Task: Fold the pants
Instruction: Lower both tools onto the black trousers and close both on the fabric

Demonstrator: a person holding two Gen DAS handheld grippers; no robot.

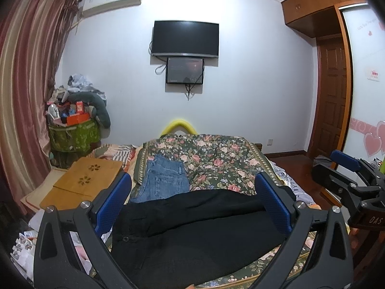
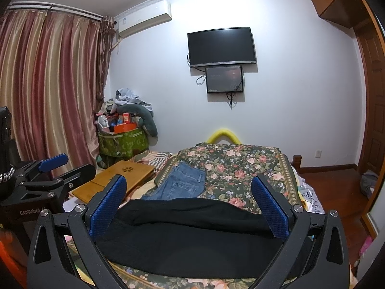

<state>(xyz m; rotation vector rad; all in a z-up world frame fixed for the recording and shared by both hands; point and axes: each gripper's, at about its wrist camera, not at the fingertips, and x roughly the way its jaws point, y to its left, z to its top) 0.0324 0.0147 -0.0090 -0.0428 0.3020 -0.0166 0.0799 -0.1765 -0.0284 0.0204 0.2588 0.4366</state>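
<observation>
Pants (image 1: 192, 231), black: lying across the near end of the bed, on the floral bedspread (image 1: 216, 163), already doubled into a long band, waistband with its button toward your left.

Left tool (image 1: 192, 207): released, blue pads spread wide on either side of the band, gripping nothing; raised above the cloth as far as the view shows.

Right tool (image 2: 190, 209): likewise released and empty, pads well apart, over the other part of the band. Each tool shows at the edge of the other's view, so they sit side by side.

Jeans (image 1: 166, 180): folded, just beyond the black pants, touching or nearly touching their far edge.

Wooden lap desk (image 1: 84, 180): left of the bed, apart from the work.

Risks, as judged: if you close on only the top layer, the fold will peel open when lifted. If you reach too deep, you may pinch the bedspread or drag the jeans. Uneven grips between your tools would skew the next fold.
</observation>
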